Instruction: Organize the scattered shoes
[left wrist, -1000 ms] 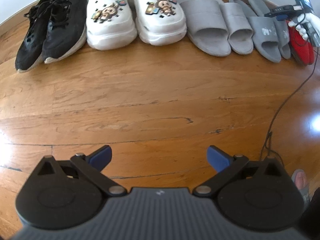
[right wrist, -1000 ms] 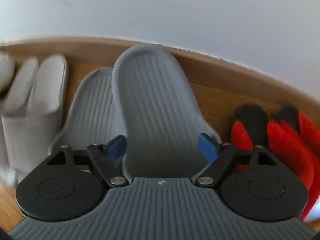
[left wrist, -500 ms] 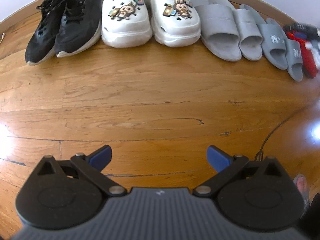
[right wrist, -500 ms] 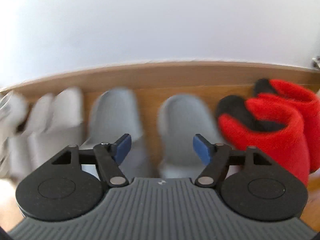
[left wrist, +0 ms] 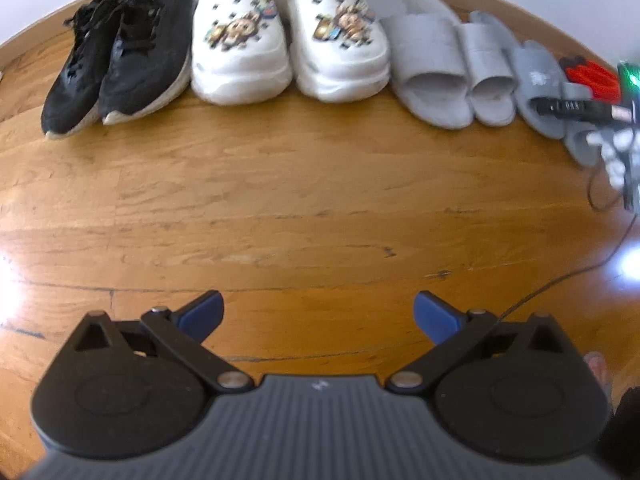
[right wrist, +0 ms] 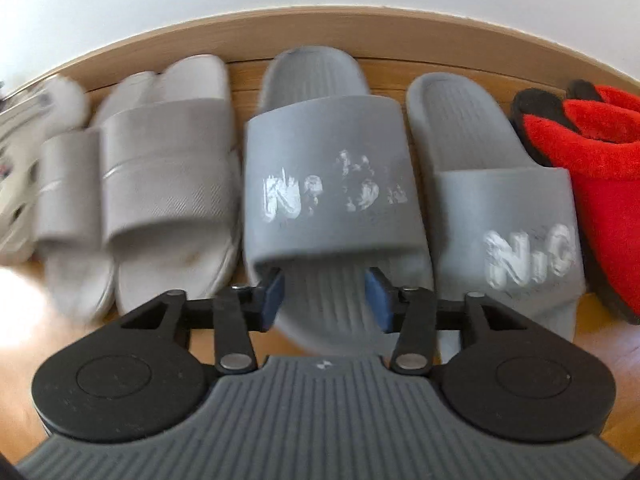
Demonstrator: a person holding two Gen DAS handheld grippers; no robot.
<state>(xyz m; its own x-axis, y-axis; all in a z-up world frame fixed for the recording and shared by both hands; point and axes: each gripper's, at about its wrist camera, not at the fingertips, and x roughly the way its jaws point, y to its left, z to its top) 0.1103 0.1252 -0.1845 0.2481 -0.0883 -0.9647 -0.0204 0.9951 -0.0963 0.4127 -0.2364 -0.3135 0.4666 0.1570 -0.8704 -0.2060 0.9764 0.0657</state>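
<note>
Your left hand-held gripper (left wrist: pixel 317 316) hangs wide open over bare wooden floor (left wrist: pixel 304 200), nothing between its blue pads, so that side is idle for now. Your right hand-held gripper (right wrist: pixel 325 298) is the busy one: its jaws have just been closing, and the toe end of the left grey slide (right wrist: pixel 326 184) sits between the pads, which look to be touching its sides, though blur makes it hard to say how firm that hold is. Just to its right lies its partner, the other grey slide (right wrist: pixel 500 200), printed the same way. Beyond your left gripper the row along the wall reads well: black sneakers (left wrist: pixel 116 52), white clogs (left wrist: pixel 288 36), pale slides (left wrist: pixel 444 64), then the grey pair and the red slippers (right wrist: pixel 592 172) at the far end. No stray shoes show on the open floor, so you look nearly finished; what seems left is squaring this grey slide against its mate and letting go.
</note>
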